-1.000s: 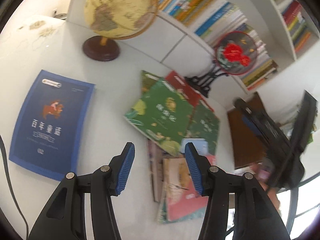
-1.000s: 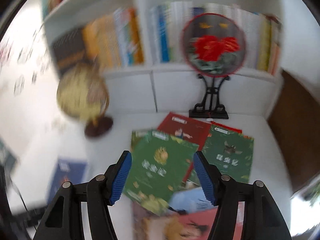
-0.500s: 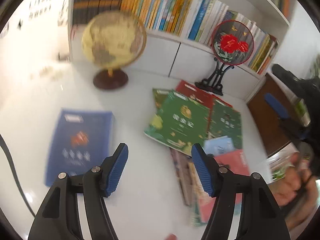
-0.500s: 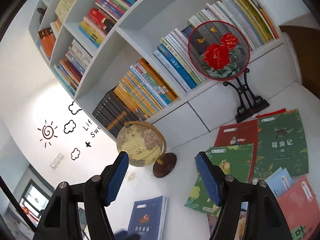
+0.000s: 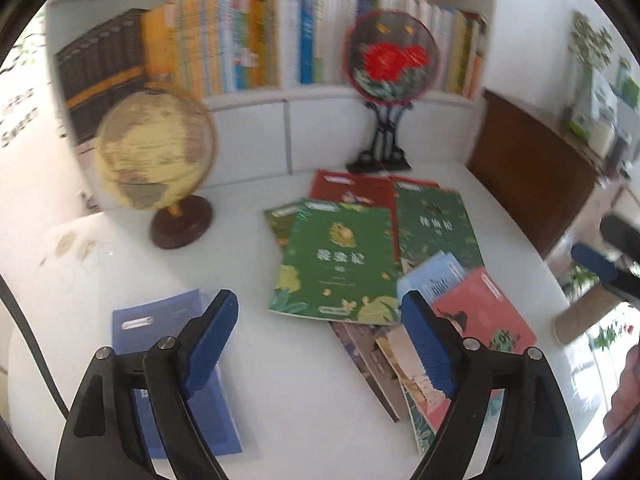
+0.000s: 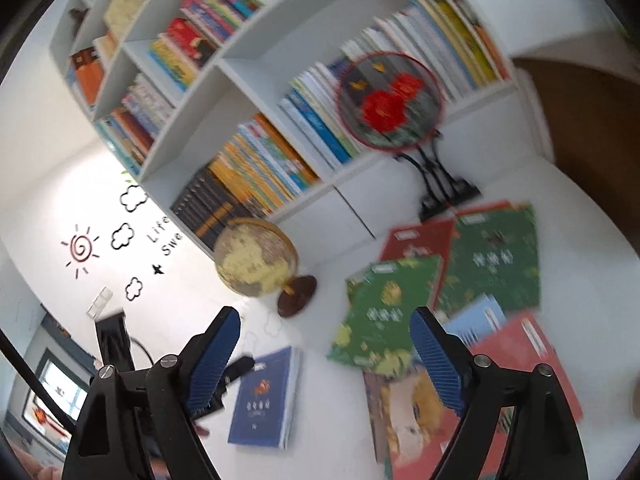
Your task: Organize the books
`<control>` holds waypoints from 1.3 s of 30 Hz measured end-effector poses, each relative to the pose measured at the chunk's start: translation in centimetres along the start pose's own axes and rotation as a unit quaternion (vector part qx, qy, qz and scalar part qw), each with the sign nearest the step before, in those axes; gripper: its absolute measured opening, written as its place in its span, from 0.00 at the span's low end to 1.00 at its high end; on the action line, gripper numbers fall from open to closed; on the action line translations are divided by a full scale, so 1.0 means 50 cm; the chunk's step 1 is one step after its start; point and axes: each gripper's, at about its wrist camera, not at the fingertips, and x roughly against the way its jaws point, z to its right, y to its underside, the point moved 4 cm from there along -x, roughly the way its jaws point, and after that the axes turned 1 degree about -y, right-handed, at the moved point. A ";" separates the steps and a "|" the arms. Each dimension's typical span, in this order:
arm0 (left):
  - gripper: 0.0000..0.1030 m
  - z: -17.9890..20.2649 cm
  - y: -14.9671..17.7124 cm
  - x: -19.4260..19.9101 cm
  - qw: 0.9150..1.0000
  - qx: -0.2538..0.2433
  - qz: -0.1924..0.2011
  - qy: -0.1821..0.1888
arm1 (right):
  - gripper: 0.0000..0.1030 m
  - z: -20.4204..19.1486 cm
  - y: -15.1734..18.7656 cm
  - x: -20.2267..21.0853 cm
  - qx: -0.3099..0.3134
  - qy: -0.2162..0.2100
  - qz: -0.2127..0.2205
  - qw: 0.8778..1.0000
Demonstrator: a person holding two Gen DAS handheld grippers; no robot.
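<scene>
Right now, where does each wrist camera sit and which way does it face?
Left wrist: on the left tool, angled down at the white table, the scattered books, the blue book; its opening, empty fingers show, plus the right tool's blue pad at the frame's right.
Right wrist: on the right tool, rolled, facing the bookshelf; opening, empty fingers.
Both share the globe, the fan ornament, the green book.
</scene>
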 end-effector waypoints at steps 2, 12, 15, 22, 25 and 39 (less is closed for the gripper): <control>0.83 0.017 -0.001 -0.028 1.000 -0.014 -0.023 0.015 | 0.83 0.033 0.036 0.005 -0.027 0.020 -0.016 0.999; 0.83 0.152 0.008 -0.221 0.977 -0.136 -0.127 0.109 | 0.83 0.199 0.209 0.011 -0.186 0.110 -0.055 0.975; 0.83 0.208 0.027 -0.278 0.960 -0.146 -0.169 0.171 | 0.83 0.249 0.239 0.011 -0.234 0.126 -0.060 0.962; 0.78 0.307 0.067 -0.373 0.924 -0.181 -0.239 0.239 | 0.83 0.315 0.292 -0.012 -0.290 0.132 -0.091 0.944; 0.62 0.325 0.072 -0.380 0.924 -0.197 -0.235 0.228 | 0.84 0.331 0.302 -0.023 -0.301 0.125 -0.096 0.941; 0.41 0.249 0.206 -0.252 0.931 -0.080 -0.278 0.222 | 1.00 0.354 0.247 -0.057 -0.217 0.119 -0.134 0.960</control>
